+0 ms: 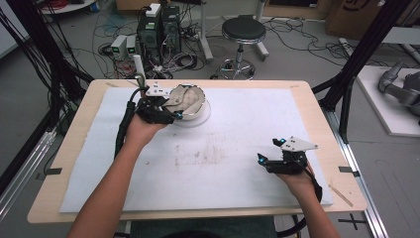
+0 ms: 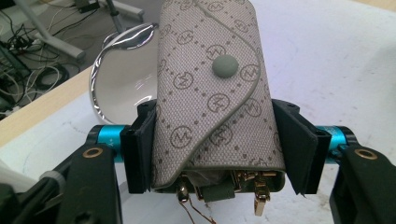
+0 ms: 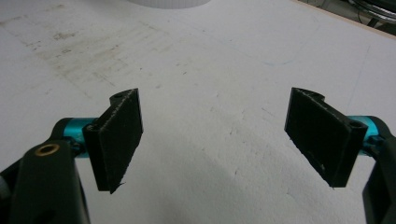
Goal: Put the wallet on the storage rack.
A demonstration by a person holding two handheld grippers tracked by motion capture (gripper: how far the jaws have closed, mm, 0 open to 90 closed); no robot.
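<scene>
Right tongs [image 3: 212,140] gape wide, empty; left tongs [image 2: 217,144] clamp key pouch [image 2: 212,88].

Lab, floor cables [image 1: 292,29], computer towers [image 1: 159,29], stool [image 1: 243,30], black frame [image 1: 364,47]

key case [image 2: 215,93]: woven monogram cloth, matt, gold metal clips | bowl [image 2: 122,70]: glossy chrome rim | table cover [image 3: 224,70]: white, matt, stained | table edge [image 1: 317,106]: pale wood | jaw pads: rough black rubbery

Grey-beige monogram key pouch [image 2: 212,93] with gold clasps between black jaws; white bowl [image 2: 122,88] behind, chrome rim.
</scene>
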